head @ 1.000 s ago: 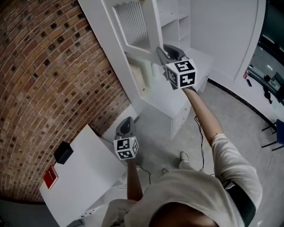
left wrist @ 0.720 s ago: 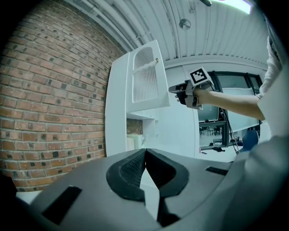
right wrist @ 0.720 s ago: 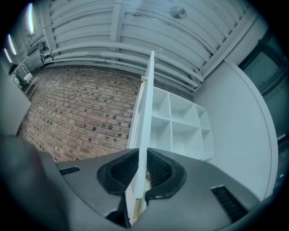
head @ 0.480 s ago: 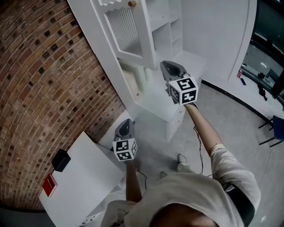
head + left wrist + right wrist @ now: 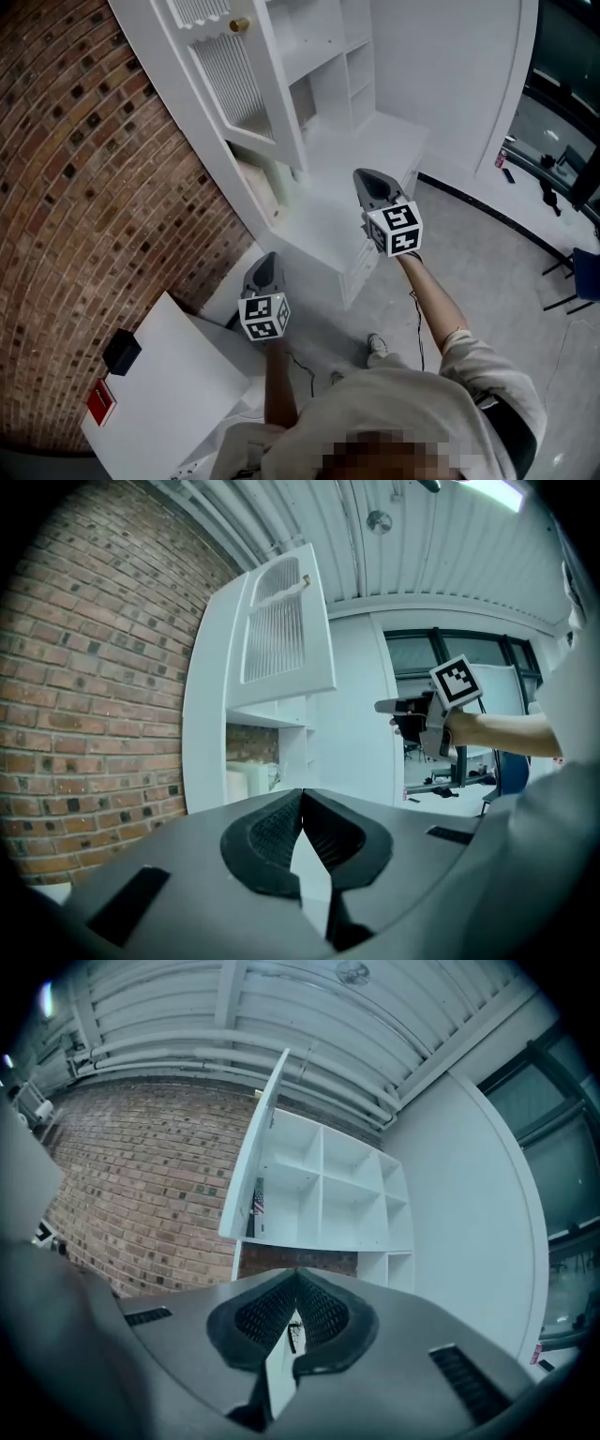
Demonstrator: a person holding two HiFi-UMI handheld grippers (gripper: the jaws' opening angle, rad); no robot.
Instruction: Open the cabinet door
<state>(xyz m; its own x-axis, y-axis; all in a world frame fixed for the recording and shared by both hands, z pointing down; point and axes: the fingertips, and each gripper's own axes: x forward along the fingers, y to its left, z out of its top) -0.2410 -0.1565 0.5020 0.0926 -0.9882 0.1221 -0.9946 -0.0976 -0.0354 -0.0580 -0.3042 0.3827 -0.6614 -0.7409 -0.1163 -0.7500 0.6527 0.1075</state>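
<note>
- Cabinet door (image 5: 234, 89), white with a ribbed panel and a small brass knob (image 5: 240, 24), stands swung wide open at the far left, out in front of the red-brown brick wall (image 5: 84, 187).
- In the left gripper view the door (image 5: 281, 630) hangs clear of the white cabinet (image 5: 211, 714). The right gripper view shows it edge-on (image 5: 255, 1162).
- The open door leaves the white cabinet's (image 5: 328, 47) square shelf compartments bare. A lower white counter juts out towards the near side.
- Right gripper (image 5: 363, 176), grey with a marker cube, is held out near the counter's front, well apart from the door and knob.
- Its jaws have just been closing and now meet at the tips, with nothing between them (image 5: 296, 1274).
- Left gripper (image 5: 270, 255) sits lower and to the left, near the base of the brick wall, apart from the cabinet.
- Its jaws are together as well, and they hold nothing (image 5: 302, 794).
- From the left gripper view, the right gripper (image 5: 382, 706) shows at the right, well clear of the door.
- Near left: a flat white board (image 5: 187, 366) carries a small black box (image 5: 122, 352) and a flat red item (image 5: 101, 401).
- Pale grey floor (image 5: 487, 272) runs along the right.
</note>
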